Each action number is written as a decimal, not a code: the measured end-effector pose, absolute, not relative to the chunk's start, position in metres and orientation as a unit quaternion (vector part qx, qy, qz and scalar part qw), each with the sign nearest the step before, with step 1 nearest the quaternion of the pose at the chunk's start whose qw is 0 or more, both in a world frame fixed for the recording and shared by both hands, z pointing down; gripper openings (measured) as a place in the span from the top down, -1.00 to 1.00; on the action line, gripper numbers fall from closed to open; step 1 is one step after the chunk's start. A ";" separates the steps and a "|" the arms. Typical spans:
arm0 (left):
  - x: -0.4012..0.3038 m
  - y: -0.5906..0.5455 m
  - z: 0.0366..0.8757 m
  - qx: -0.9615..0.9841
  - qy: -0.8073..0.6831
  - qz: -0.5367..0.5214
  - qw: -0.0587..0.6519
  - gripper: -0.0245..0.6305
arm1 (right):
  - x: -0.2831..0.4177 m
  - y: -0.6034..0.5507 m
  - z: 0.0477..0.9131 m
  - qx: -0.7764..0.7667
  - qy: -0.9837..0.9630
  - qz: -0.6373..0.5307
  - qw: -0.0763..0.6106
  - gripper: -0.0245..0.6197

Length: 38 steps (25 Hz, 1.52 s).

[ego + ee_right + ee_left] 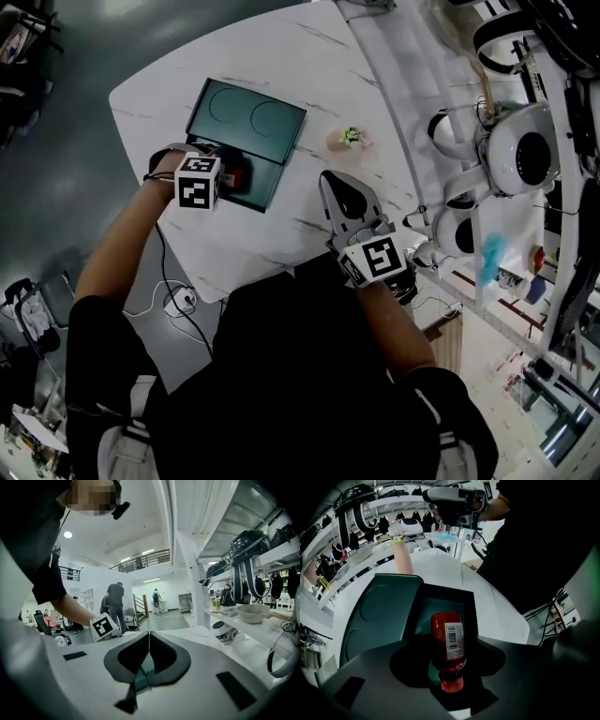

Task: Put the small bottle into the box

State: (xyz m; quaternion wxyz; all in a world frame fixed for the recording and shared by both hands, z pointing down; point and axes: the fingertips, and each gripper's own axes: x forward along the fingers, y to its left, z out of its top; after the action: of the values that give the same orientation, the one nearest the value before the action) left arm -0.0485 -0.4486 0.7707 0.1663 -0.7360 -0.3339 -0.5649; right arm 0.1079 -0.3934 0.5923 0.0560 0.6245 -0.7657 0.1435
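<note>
Bare white marble table [286,217] flanks the dark green open box [246,122]; a small pink-and-green object [351,139] stands to its right.

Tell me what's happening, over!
Left gripper clamped on small bottle, over the open box. Right gripper shut, empty. Nothing seen blocking the box.

This looks like an open lab or workshop hall: white shelving [186,583] hung with strapped headsets [247,543], a mezzanine railing [140,560], and people [115,599] standing about.
</note>
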 end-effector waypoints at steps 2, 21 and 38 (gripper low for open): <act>-0.046 -0.447 0.777 -0.730 -0.337 -0.569 0.172 0.22 | 0.110 -0.390 0.593 0.630 -0.761 0.145 0.059 0.82; -0.048 -0.439 0.814 -0.701 -0.342 -0.601 0.176 0.21 | 0.114 -0.380 0.596 0.655 -0.739 0.147 0.061 0.82; -0.049 -0.446 0.800 -0.709 -0.351 -0.591 0.157 0.09 | 0.110 -0.386 0.591 0.656 -0.740 0.141 0.043 0.82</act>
State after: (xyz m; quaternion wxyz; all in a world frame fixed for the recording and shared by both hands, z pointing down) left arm -0.0494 -0.4456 0.8000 0.1571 -0.7090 -0.3509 -0.5911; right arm 0.1096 -0.3864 0.5915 0.0426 0.6559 -0.7403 0.1412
